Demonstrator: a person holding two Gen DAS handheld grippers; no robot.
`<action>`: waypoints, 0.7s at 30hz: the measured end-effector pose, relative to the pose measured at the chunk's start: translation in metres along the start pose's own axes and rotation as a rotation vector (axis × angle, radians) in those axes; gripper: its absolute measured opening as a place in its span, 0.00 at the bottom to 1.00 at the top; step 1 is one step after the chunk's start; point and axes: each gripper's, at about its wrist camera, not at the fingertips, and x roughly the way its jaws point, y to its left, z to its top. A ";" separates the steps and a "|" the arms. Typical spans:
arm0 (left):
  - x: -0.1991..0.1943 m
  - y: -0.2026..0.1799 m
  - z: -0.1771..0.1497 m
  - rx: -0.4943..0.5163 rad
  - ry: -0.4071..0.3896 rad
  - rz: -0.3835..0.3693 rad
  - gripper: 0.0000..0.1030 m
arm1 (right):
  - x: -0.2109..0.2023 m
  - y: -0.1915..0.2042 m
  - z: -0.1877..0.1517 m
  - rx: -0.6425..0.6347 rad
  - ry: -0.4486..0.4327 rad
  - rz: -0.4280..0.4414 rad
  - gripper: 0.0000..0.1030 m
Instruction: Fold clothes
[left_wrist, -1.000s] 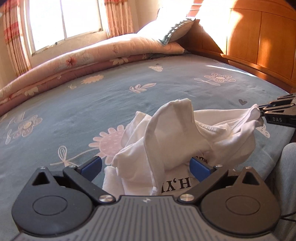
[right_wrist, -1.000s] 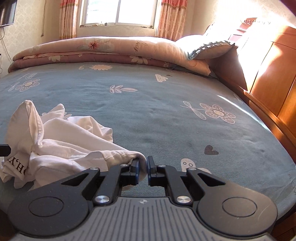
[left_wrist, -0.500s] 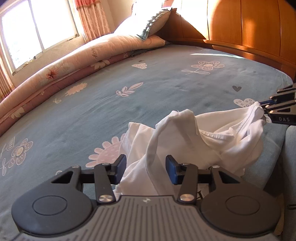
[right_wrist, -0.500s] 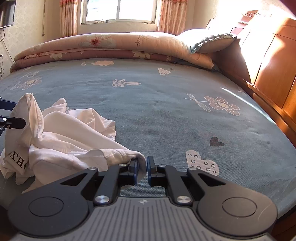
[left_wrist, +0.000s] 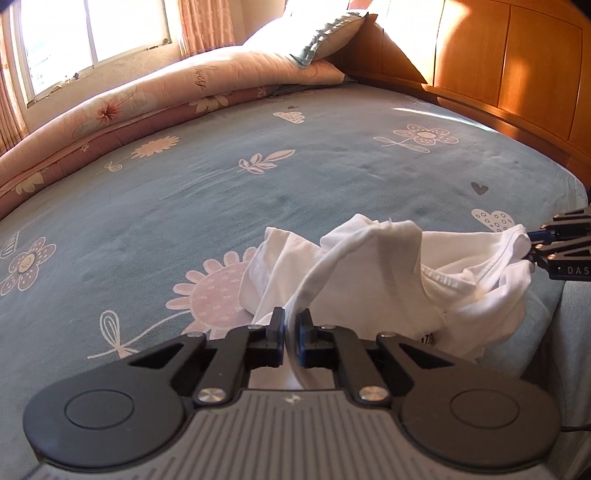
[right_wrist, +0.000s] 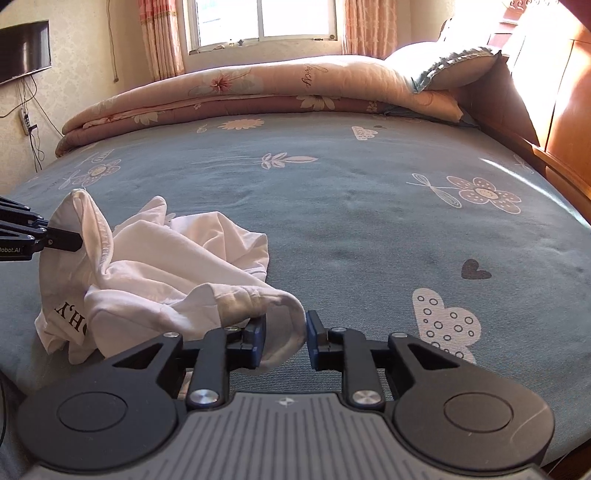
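Nearby, the left gripper (left_wrist: 291, 328) pinches the crumpled white shirt (left_wrist: 373, 280), the right gripper (right_wrist: 285, 332) spread around its hem, quilt (right_wrist: 258, 92) far behind.

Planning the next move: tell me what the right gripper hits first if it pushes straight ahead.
The right gripper is open, with a fold of the white shirt already between its fingers. Past that hem, only blue bedsheet lies ahead, then probably the folded quilt.

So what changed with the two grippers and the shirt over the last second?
The left gripper went from wide open to shut on a fold of the crumpled white cotton T-shirt. The right gripper opened, its fold now loose between the fingers. The shirt stayed on the blue floral bedsheet.
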 end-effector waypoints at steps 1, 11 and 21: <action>0.000 0.002 0.000 -0.005 -0.002 0.023 0.04 | 0.001 -0.001 -0.001 0.013 0.004 0.021 0.26; -0.024 0.021 0.007 -0.056 -0.089 0.130 0.01 | 0.007 -0.014 -0.006 0.110 0.029 0.056 0.37; -0.042 0.039 0.011 -0.077 -0.138 0.212 0.01 | 0.006 -0.024 0.008 0.235 0.007 0.172 0.07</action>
